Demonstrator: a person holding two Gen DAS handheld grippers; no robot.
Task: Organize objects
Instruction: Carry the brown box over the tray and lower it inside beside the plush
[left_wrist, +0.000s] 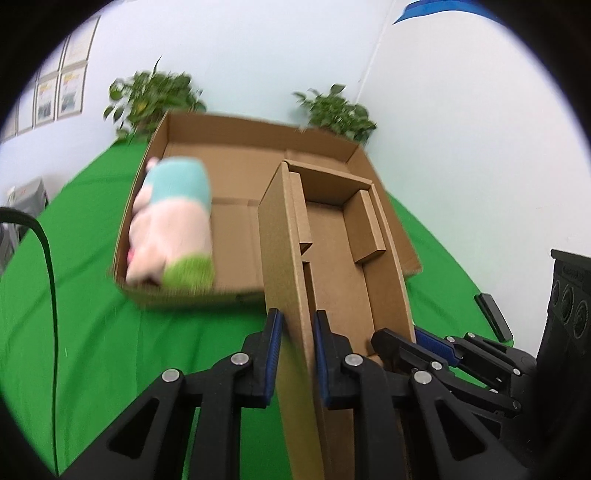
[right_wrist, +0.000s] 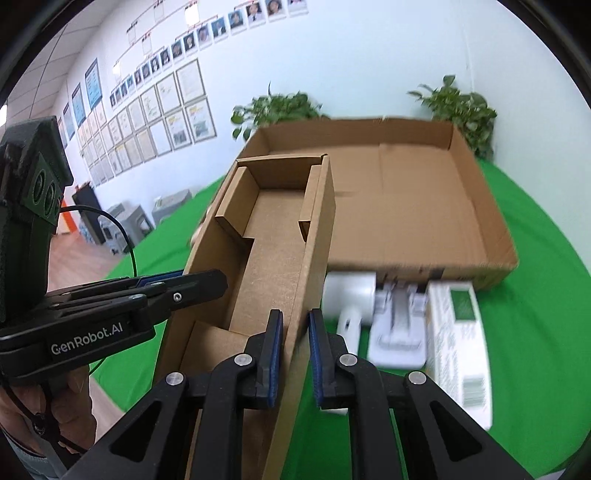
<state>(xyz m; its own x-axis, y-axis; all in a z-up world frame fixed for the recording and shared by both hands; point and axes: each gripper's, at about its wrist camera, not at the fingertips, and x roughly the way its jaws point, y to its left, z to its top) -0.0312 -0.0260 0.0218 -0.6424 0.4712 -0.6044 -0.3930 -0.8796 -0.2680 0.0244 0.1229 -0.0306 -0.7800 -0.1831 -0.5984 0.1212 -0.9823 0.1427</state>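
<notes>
Small cardboard box (left_wrist: 332, 258) held mid-frame, tilted above green cloth (left_wrist: 92, 332), partly over large open carton (left_wrist: 240, 173). Left gripper (left_wrist: 297, 354) jaws straddled one long wall, whether pinching, cannot tell; right gripper (right_wrist: 295, 350) likewise on opposite wall. Plush toy (left_wrist: 170, 225) lay in carton, left of frame. Judgement: keep both grips level, lower box evenly into carton's free right side.

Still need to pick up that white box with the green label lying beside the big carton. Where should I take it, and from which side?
Judging by the right wrist view, grip the white box across its narrow width, fingers on its two long sides, coming from above: it lies flat, the white stand crowding one side.
</notes>
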